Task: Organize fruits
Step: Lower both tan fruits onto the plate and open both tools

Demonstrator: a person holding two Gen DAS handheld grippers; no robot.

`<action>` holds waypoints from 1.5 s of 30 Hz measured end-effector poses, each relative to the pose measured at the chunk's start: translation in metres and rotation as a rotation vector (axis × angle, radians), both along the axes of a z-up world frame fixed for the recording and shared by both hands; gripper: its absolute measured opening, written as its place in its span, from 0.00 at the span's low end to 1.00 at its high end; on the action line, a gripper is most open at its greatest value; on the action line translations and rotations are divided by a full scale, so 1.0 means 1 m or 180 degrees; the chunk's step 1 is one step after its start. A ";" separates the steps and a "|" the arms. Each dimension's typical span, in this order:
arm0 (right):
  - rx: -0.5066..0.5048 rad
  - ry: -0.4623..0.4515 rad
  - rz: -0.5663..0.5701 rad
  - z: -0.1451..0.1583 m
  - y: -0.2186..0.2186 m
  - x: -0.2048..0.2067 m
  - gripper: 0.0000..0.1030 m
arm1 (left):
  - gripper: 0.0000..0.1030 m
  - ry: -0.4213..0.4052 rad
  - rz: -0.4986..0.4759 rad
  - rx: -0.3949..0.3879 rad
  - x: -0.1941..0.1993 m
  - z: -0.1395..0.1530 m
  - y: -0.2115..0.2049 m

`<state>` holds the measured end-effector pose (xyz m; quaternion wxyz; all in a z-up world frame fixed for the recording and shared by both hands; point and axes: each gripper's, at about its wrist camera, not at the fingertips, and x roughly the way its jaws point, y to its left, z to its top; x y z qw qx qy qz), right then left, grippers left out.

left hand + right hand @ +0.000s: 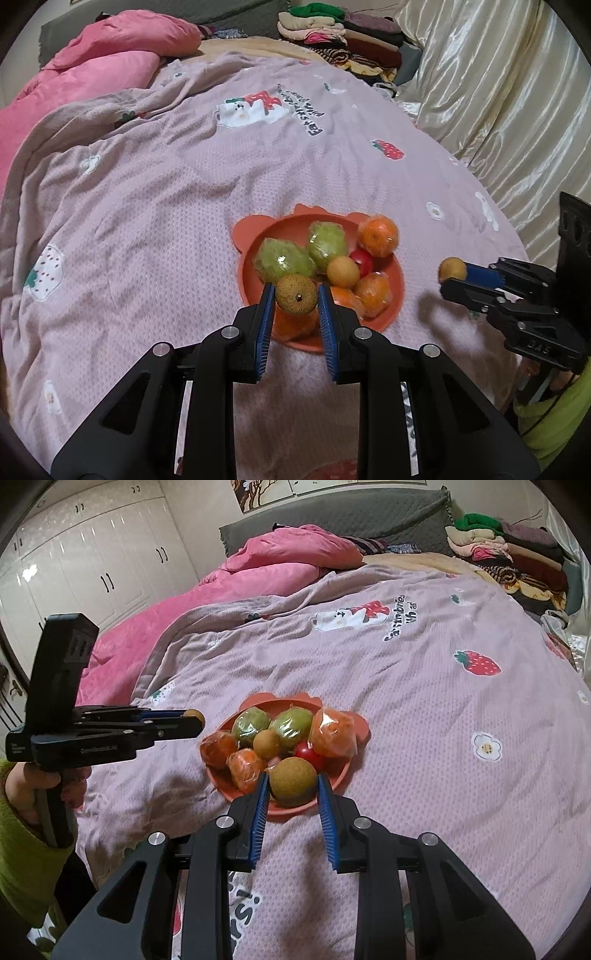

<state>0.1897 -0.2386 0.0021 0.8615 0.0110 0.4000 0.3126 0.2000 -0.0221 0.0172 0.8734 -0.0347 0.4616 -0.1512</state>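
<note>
Left wrist view shows the left gripper point(296, 298) clamped on a brown fruit point(296, 294), stem end facing the camera, held just over the near rim of the orange plate point(248, 242). Right wrist view shows the right gripper point(290, 782) clamped on a second brown fruit point(293, 781), likewise above the plate's near rim as seen from that side. Each tool also shows in the other's camera, off to the side with its fruit at the tips. The plate sits on the bed point(147, 221), toward its near edge, and is already crowded: two wrapped green fruits point(284, 260), wrapped oranges point(378, 236), a red one point(361, 261) and a small yellow-brown fruit point(342, 271) in the middle. My guess is both brown fruits are meant to go into the plate, and room is short. To do it well, I would bring one gripper in at a time so the tools do not meet over the plate, lower each fruit into a hollow between the others, not onto a slippery wrapped top, and let the fingers part only once it rests on something. The bed is soft, so a push on the rim could tip the plate and set fruit rolling.
</note>
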 end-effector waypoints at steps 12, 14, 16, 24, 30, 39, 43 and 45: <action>0.0021 0.0044 -0.0098 -0.009 -0.003 0.015 0.24 | 0.16 0.0087 0.0050 0.0061 0.020 -0.014 0.002; 0.0008 0.0046 -0.0112 -0.010 -0.004 0.016 0.24 | 0.16 0.0103 0.0053 0.0081 0.022 -0.017 0.002; 0.0004 0.0056 -0.0113 -0.011 -0.003 0.017 0.24 | 0.16 0.0108 0.0056 0.0083 0.024 -0.019 0.003; -0.0049 0.0089 -0.0089 -0.016 0.004 0.024 0.24 | 0.16 0.0110 0.0054 0.0063 0.025 -0.022 0.003; -0.0121 0.0110 -0.0076 -0.021 0.012 0.028 0.24 | 0.16 0.0109 0.0054 0.0047 0.025 -0.023 0.003; -0.0159 0.0157 -0.0108 -0.028 0.017 0.033 0.25 | 0.16 0.0108 0.0050 0.0034 0.026 -0.024 0.004; -0.0165 0.0159 -0.0108 -0.029 0.020 0.034 0.25 | 0.16 0.0107 0.0046 0.0024 0.026 -0.024 0.003; -0.0169 0.0165 -0.0098 -0.030 0.022 0.034 0.25 | 0.16 0.0106 0.0047 0.0022 0.026 -0.024 0.003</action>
